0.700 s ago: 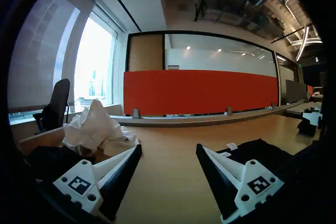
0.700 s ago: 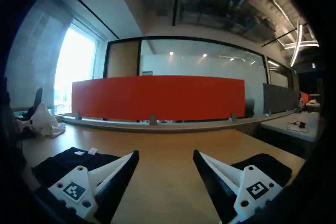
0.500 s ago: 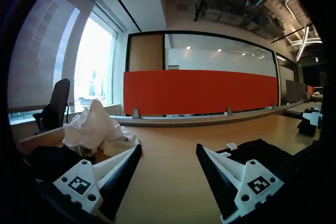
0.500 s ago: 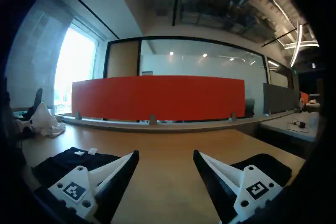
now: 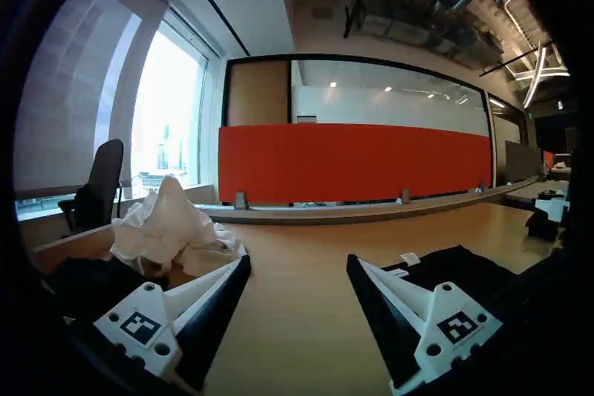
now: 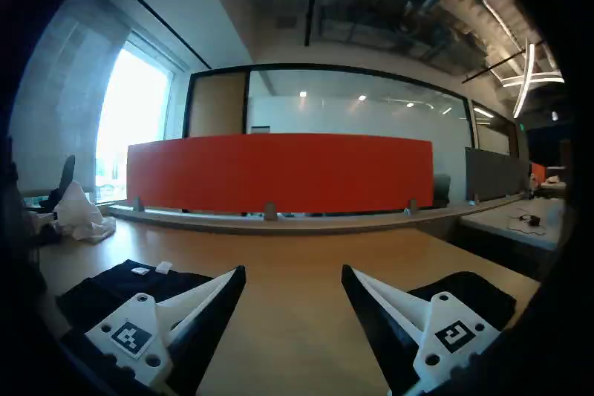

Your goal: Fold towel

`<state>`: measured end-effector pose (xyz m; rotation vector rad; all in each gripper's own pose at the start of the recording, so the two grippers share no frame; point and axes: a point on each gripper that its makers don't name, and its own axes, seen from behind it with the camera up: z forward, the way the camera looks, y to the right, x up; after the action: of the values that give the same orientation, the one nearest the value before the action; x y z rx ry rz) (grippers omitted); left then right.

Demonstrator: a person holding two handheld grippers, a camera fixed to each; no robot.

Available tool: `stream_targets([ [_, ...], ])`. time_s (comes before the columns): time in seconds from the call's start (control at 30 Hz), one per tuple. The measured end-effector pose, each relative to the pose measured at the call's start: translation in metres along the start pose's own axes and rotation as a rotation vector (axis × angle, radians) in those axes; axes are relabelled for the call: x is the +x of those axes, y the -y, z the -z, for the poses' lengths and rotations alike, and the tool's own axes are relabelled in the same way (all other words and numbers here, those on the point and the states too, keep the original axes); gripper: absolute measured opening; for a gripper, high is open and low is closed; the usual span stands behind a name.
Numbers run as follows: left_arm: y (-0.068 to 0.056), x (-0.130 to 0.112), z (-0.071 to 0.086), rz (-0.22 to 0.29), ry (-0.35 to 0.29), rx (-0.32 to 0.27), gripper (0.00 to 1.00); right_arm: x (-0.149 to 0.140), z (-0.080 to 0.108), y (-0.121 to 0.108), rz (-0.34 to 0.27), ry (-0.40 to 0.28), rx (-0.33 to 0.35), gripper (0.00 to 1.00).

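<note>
On a long wooden desk (image 5: pixel 312 244), near its front edge, lies a black towel (image 5: pixel 464 268). In the left gripper view it sits just behind the right-hand finger of the left tongs (image 5: pixel 297 258). In the right gripper view it (image 6: pixel 122 283) sits behind the left-hand finger of the right tongs (image 6: pixel 292 268). The towel is flat and low, dark all over, with soft rounded edges. Two small white tags (image 6: pixel 152 269) show on its far side, toward the back edge of the desk. The fingers cover its near part, so its long axis cannot be told.

Both tongs are spread wide and hold nothing; bare desk shows between each pair of fingers.

Toward the desk's left end, by the window (image 5: pixel 167 125), stands a crumpled white cloth (image 5: pixel 172 226), heaped to a peak and well apart from the towel. It shows small and far off in the right gripper view (image 6: pixel 80 218). Dark fabric (image 5: pixel 82 281) lies just in front of the heap, behind the left tongs' left-hand finger. Another black cloth (image 6: pixel 481 290) lies near the desk's right end, behind the right tongs' right-hand finger.

A red divider (image 5: pixel 356 162) runs along the desk's back edge. A dark chair (image 5: pixel 100 188) stands past the left end.
</note>
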<state>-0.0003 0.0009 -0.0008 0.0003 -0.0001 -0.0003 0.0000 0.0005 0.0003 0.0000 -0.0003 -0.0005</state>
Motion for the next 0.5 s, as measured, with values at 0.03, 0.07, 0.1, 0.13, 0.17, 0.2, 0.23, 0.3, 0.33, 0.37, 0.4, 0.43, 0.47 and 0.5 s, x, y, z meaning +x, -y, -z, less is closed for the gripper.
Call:
stream_targets([
  [0.03,0.0,0.0,-0.0001,0.0,0.0,0.0,0.96,-0.0001,0.0,0.0,0.0,0.0,0.0,1.0],
  [0.07,0.0001,0.0,-0.0002,0.0,0.0,0.0,0.96,-0.0002,-0.0001,0.0001,0.0,0.0,0.0,1.0],
  [0.1,0.0001,0.0,-0.0002,0.0,0.0,0.0,0.96,-0.0002,-0.0001,0.0001,0.0,0.0,0.0,1.0],
  [0.13,0.0002,-0.0001,-0.0002,0.0,0.0,0.0,0.96,-0.0002,-0.0001,0.0002,0.0,0.0,0.0,1.0],
  [0.17,0.0002,-0.0002,-0.0003,0.0,0.0,0.0,0.96,-0.0002,-0.0002,0.0002,0.0,0.0,0.001,1.0],
  [0.2,0.0002,-0.0002,-0.0003,0.0,0.0,0.0,0.96,0.0,-0.0001,0.0003,0.0,0.0,0.001,1.0],
  [0.23,0.0002,-0.0003,-0.0002,0.0,0.0,0.0,0.96,0.0002,0.0,0.0004,0.0,0.0,0.0,1.0],
  [0.3,0.0002,-0.0003,-0.0001,0.0,0.001,0.0,0.96,0.0006,0.0001,0.0006,0.0,0.0,0.0,1.0],
  [0.33,0.0003,-0.0003,-0.0002,0.0,0.001,0.0,0.96,0.0008,0.0002,0.0007,0.0,0.001,0.0,1.0],
  [0.37,0.0003,-0.0003,-0.0002,0.0,0.001,0.0,0.96,0.0009,0.0003,0.0007,0.0,0.001,0.0,1.0],
  [0.4,0.0002,-0.0002,-0.0002,0.0,0.001,0.0,0.96,0.0009,0.0003,0.0008,0.0,0.0,0.001,1.0],
  [0.43,0.0,-0.0001,-0.0002,0.0,0.0,0.0,0.96,0.0008,0.0003,0.0008,0.0,0.0,0.001,1.0],
  [0.47,-0.0002,0.0,-0.0002,-0.001,0.0,0.0,0.96,0.0007,0.0002,0.0007,0.0,0.0,0.001,1.0],
  [0.5,-0.0001,0.0,-0.0003,-0.001,0.0,0.001,0.96,0.0004,0.0,0.0009,0.0,-0.001,0.002,1.0],
])
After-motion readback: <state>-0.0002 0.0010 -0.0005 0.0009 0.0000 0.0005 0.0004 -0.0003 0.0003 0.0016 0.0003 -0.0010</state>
